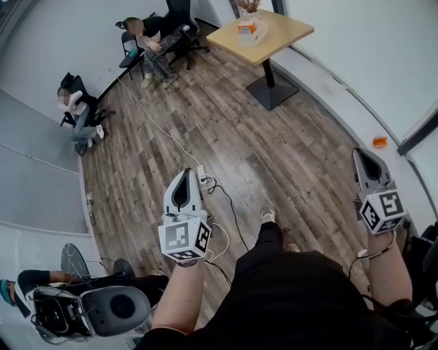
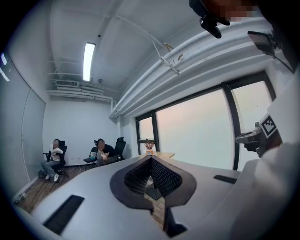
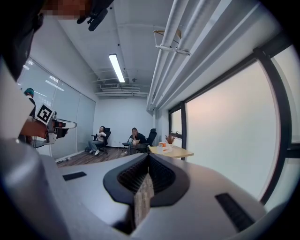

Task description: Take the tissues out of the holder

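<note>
The tissue holder [image 1: 248, 29], an orange and white box, stands on a light wooden table [image 1: 280, 31] far across the room. In the right gripper view the holder [image 3: 162, 145] looks small and distant, and in the left gripper view only a small orange bit of it [image 2: 149, 152] shows under a plant. My left gripper [image 1: 186, 171] and right gripper [image 1: 357, 150] are held out level over the floor, well short of the table. The left gripper [image 2: 151, 157] has its jaws together with nothing between them. The right gripper [image 3: 149, 155] is likewise shut and empty.
Two people sit on chairs [image 1: 154, 37] [image 1: 79, 109] by the far wall. A cable and power strip [image 1: 203, 179] lie on the wooden floor ahead. A potted plant [image 1: 248, 5] stands on the table. A grey machine [image 1: 113, 307] sits lower left. Windows line the right side.
</note>
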### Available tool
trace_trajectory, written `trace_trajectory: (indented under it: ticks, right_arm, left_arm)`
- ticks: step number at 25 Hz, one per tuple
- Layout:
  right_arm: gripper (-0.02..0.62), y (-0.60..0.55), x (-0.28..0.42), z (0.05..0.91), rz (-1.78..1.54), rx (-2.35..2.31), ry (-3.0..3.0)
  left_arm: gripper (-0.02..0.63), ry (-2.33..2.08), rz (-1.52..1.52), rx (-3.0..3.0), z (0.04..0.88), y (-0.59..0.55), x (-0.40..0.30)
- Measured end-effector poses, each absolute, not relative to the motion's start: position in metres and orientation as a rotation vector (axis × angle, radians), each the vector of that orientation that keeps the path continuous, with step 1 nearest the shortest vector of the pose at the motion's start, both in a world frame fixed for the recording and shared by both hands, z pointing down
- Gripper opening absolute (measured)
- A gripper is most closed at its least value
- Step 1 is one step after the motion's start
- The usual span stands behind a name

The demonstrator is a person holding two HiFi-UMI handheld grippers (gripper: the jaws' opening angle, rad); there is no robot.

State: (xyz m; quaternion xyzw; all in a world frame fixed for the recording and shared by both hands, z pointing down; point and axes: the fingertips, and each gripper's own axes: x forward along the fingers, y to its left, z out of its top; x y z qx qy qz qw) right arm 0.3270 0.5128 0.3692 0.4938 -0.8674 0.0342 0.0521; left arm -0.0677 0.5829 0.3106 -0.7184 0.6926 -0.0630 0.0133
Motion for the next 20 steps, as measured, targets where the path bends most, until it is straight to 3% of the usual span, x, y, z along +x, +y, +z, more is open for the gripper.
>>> trace_trajectory:
  ticks: [20]
  right_arm:
    - [0.006,0.35,0.251,0.352,0.099,1.599,-2.536]
  left_arm:
    - [0.005,1.979,-0.172,-2.381,0.304,0.361,-0.135]
